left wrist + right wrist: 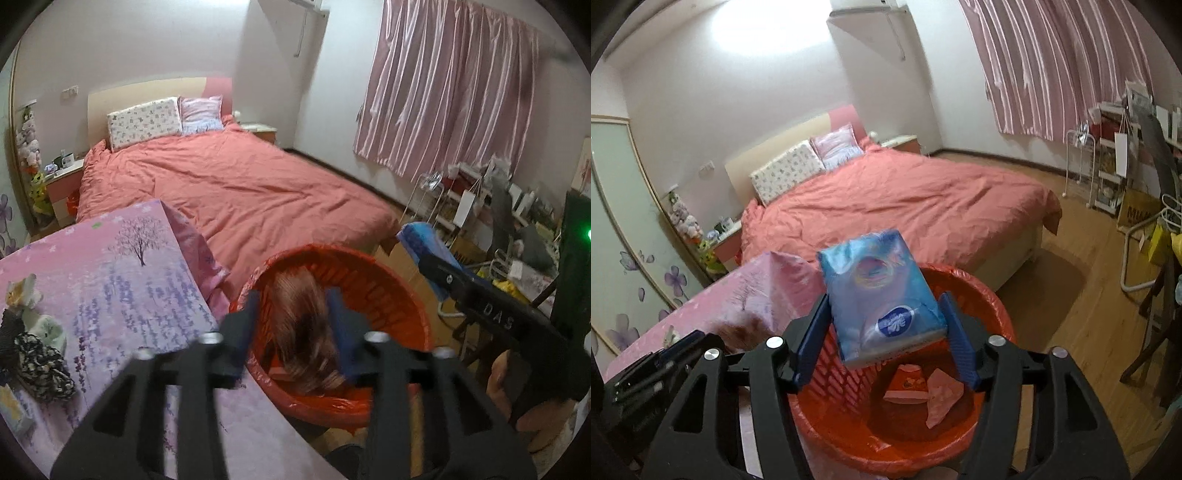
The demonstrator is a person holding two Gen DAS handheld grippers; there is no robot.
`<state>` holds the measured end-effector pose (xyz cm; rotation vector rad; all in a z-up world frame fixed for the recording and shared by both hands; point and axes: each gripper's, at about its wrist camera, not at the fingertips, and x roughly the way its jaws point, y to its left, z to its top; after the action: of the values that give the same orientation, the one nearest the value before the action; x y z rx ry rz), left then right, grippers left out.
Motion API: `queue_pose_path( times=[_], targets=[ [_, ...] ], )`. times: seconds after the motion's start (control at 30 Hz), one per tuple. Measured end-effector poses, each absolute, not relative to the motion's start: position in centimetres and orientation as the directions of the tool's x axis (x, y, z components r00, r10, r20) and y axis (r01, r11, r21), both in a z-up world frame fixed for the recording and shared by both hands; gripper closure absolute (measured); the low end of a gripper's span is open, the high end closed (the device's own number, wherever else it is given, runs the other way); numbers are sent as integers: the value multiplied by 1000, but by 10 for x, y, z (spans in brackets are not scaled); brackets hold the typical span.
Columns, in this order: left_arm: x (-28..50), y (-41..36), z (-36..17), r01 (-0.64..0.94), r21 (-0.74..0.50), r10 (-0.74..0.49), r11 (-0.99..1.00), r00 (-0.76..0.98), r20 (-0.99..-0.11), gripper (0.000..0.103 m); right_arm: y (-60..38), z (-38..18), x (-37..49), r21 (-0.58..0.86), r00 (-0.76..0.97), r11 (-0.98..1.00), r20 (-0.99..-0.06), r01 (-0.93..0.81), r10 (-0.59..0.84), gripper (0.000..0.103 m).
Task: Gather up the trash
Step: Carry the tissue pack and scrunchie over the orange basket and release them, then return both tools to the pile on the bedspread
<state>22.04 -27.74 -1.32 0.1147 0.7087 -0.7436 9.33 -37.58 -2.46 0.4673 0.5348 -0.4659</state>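
A red bin (391,288) lined with a red bag stands on the floor beside a table in a pink lavender-print cloth (110,277). My left gripper (294,293) hangs over the bin, its jaws open. A blurred brownish-pink thing (303,332) lies loose between its blue fingers. My right gripper (885,297) is shut on a blue tissue pack (879,295), tilted above the bin's rim (993,295). An orange-white packet (907,384) and a pink paper scrap (942,395) lie at the bin's bottom. The left wrist view shows the same pack (417,236) at right.
On the tablecloth lie white crumpled tissue (22,295) and dark floral cloth (40,354). A bed with a coral cover (229,184) fills the middle. Pink curtains (443,85), cluttered shelves (1115,158) and a chair (1156,314) line the right; wood floor (1071,314) lies between.
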Motion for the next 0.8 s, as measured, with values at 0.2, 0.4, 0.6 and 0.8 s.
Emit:
queue_pose_path(
  times=[0.2, 0.4, 0.6, 0.8],
  targets=[
    [229, -259, -35, 604, -95, -501, 791, 551, -667, 40, -369, -47, 91, 266, 727, 796, -624, 544, -288, 33],
    [230, -211, -38, 546, -63, -439, 835, 594, -675, 34, -360, -44, 92, 258, 719, 809, -642, 528, -265, 33],
    [231, -141, -41, 445, -52, -358, 894, 641, -679, 29, -331, -38, 99, 227, 725, 850, -649, 475, -232, 33],
    [236, -41, -43, 232, -58, -208, 971, 697, -686, 21, -282, -43, 112, 192, 718, 903, -677, 383, -161, 33]
  ],
)
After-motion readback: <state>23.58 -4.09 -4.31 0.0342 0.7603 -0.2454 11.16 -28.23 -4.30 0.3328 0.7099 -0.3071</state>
